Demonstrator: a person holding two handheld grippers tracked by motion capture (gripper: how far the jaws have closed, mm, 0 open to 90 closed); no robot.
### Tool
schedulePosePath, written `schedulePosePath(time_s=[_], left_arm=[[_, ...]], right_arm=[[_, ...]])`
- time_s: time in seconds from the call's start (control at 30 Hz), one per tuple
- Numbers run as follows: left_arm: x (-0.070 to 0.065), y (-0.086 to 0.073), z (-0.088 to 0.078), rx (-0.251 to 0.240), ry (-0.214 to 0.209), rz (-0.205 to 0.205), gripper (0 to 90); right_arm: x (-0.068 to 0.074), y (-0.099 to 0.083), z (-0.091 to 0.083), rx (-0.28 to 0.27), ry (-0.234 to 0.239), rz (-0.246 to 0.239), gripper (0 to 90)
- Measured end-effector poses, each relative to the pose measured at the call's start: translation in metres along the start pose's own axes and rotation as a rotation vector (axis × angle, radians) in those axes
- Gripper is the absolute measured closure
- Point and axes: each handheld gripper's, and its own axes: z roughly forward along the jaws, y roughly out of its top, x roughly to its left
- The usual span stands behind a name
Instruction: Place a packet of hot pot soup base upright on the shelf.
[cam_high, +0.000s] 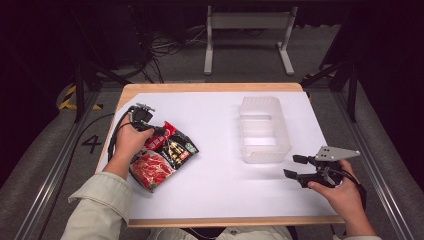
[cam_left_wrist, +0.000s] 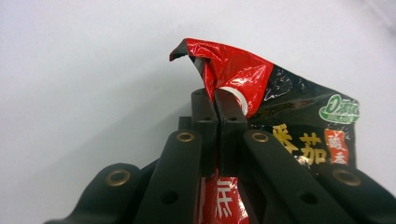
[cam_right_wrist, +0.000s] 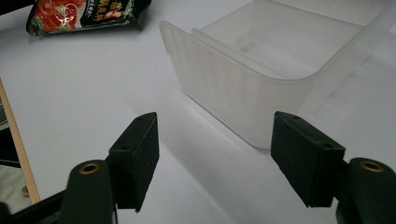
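Gripping the top edge of a glossy red and black plastic food packet (cam_high: 164, 156), the left gripper (cam_high: 159, 131) has its two black jaws pressed together on the crinkled film; in the left gripper view the packet (cam_left_wrist: 261, 88) rises between and past the closed jaws, with a red corner folded over at about 12 o'clock and yellow printed characters at 4 o'clock. In the high view the packet sits at the 9 o'clock side of the white table surface (cam_high: 215, 185), its lower end with the picture of red food pointing toward 6 o'clock, beside the person's left hand (cam_high: 127, 142) and pale sleeve (cam_high: 97, 205).

The right gripper (cam_high: 296, 166), held in the right hand (cam_high: 340, 192) at about 4 o'clock on the table, is released: its jaws stand wide apart with nothing between them. In the right gripper view those jaws frame the near rounded wall of a translucent, frosted plastic rectangular bin (cam_right_wrist: 261, 93), which stands just beyond them, and the packet (cam_right_wrist: 84, 14) lies well apart at 11 o'clock. The bin (cam_high: 263, 129) stands right of the table's centre.
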Motion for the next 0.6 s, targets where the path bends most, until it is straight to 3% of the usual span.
schedulePosePath(time_s=[0.27,0.53,0.6], left_arm=[[-0.016,0.001,-0.033,-0.053,-0.005,0.031,89.1],[-0.038,0.001,-0.057,-0.119,-0.008,0.111,89.2],[-0.043,0.001,-0.062,-0.139,-0.019,0.113,89.2]], right_arm=[[0.0,0.001,-0.001,-0.002,0.0,0.0,32.9],[0.002,0.003,-0.002,-0.002,-0.002,-0.006,33.0],[0.002,0.003,-0.002,-0.002,-0.003,-0.008,33.0]])
